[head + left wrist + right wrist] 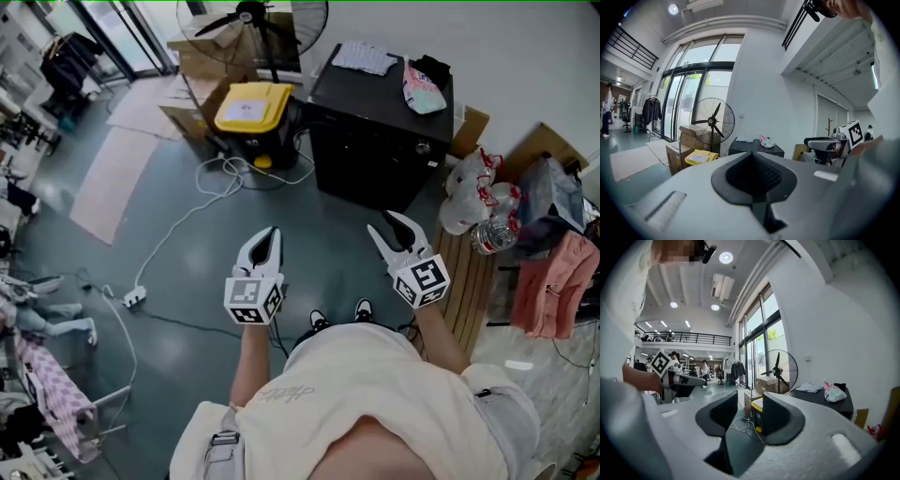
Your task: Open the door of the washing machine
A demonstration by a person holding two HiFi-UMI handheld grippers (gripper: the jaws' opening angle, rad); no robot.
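The left gripper (pixel 270 236) is pinched shut on nothing; the right gripper (pixel 382 228) gapes wide, empty too. The black box (pixel 375 141) ahead (likely the washing machine) stands well apart, and no door handle shows. A grab could miss, or feet could catch the white cable (pixel 150 255).

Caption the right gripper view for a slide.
Right gripper, jaws apart and empty, facing a standing fan and black cabinet.

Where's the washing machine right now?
Head view, top centre-right: the black washing machine stands against the wall, just right of the yellow-lidded bin.
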